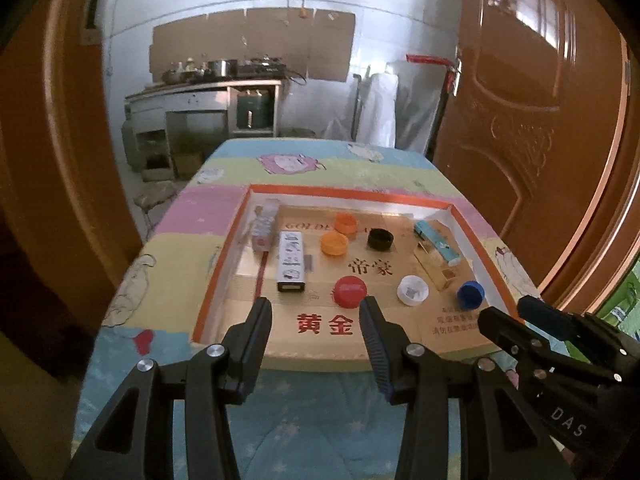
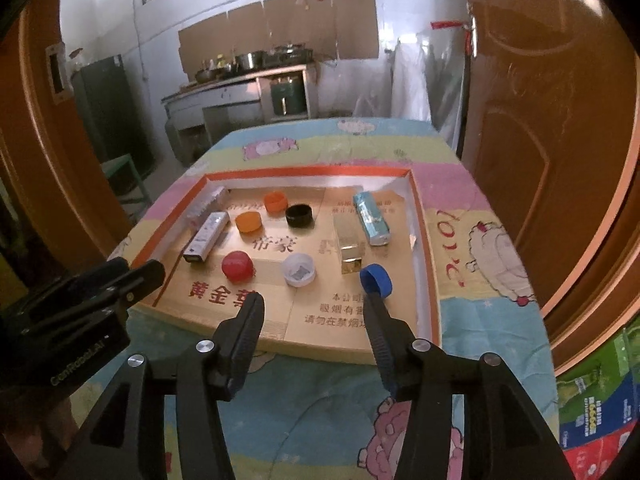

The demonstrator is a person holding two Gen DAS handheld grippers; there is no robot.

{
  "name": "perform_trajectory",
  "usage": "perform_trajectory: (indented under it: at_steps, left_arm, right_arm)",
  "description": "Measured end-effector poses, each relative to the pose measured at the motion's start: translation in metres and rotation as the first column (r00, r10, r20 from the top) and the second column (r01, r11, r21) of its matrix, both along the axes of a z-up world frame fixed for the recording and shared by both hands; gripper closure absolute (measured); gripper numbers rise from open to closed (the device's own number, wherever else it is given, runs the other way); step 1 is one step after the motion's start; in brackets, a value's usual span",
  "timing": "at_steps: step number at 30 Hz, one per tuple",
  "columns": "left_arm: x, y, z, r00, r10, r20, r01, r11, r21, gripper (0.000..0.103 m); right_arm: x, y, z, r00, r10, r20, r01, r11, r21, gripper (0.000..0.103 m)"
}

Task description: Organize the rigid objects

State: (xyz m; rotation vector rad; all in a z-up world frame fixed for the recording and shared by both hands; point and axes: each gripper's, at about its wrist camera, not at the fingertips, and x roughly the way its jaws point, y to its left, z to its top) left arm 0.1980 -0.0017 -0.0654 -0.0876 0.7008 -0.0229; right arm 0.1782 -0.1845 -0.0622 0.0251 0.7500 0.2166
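Observation:
A shallow cardboard tray point(image 1: 222, 264) point(image 2: 425, 240) with an orange rim lies on the table. Loose in it are a red cap point(image 1: 350, 290) point(image 2: 237, 265), a white cap point(image 1: 413, 289) point(image 2: 298, 269), a blue cap point(image 1: 471, 294) point(image 2: 376, 278), a black cap point(image 1: 380, 239), two orange caps point(image 1: 334, 243), a white-and-black box point(image 1: 292, 266), a gold box point(image 2: 351, 250) and a light blue box point(image 2: 371, 218). My left gripper point(image 1: 316, 306) point(image 2: 140, 276) hovers open over the tray's near edge, empty. My right gripper point(image 2: 312, 300) point(image 1: 516, 316) is open too, with the blue cap just past its right fingertip.
The table wears a colourful cartoon cloth point(image 1: 280, 420). Brown doors point(image 1: 540, 140) point(image 2: 40, 160) stand close on both sides. A kitchen counter point(image 1: 200, 92) with pots lies beyond the far edge, a stool point(image 1: 154, 196) at the left, printed cartons point(image 2: 596, 412) at the lower right.

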Motion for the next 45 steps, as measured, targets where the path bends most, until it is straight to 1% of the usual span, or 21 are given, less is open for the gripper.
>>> perform_trajectory:
  at_steps: [3, 12, 17, 26, 29, 32, 39, 45]
  left_arm:
    - [-0.014, -0.003, 0.008, 0.999, 0.022, 0.033, -0.024, 0.999, 0.039, 0.058]
    - [-0.047, -0.006, 0.027, 0.995, 0.018, 0.099, -0.022, 0.999, 0.042, 0.058]
    - [-0.065, -0.009, 0.036, 0.991, 0.014, 0.13, -0.022, 0.998, 0.064, 0.058]
    - [-0.088, -0.005, 0.04, 0.991, 0.006, 0.135, -0.017, 0.997, 0.076, 0.058]
    - [-0.097, -0.005, 0.041, 0.989, 0.008, 0.147, -0.022, 0.996, 0.092, 0.058]
    - [-0.106, -0.005, 0.044, 0.987, 0.002, 0.161, -0.016, 0.996, 0.082, 0.058]
    - [-0.131, -0.008, 0.055, 0.979, -0.003, 0.204, -0.018, 0.995, 0.099, 0.058]
    - [-0.147, -0.008, 0.061, 0.976, 0.002, 0.217, -0.025, 0.994, 0.104, 0.058]
  right_arm:
    - [-0.011, 0.004, 0.007, 0.999, -0.011, 0.031, 0.011, 1.0, -0.014, 0.05]
    - [-0.045, 0.014, 0.027, 0.993, -0.056, 0.102, 0.06, 0.997, -0.042, 0.049]
    - [-0.063, 0.015, 0.038, 0.987, -0.092, 0.134, 0.099, 0.994, -0.046, 0.049]
    - [-0.091, 0.02, 0.044, 0.981, -0.105, 0.162, 0.115, 0.992, -0.055, 0.049]
    - [-0.1, 0.022, 0.047, 0.98, -0.109, 0.168, 0.119, 0.991, -0.053, 0.049]
    - [-0.11, 0.024, 0.05, 0.977, -0.109, 0.183, 0.121, 0.991, -0.056, 0.049]
    - [-0.132, 0.028, 0.058, 0.97, -0.114, 0.213, 0.13, 0.989, -0.066, 0.049]
    - [-0.15, 0.028, 0.064, 0.965, -0.128, 0.229, 0.146, 0.987, -0.064, 0.049]
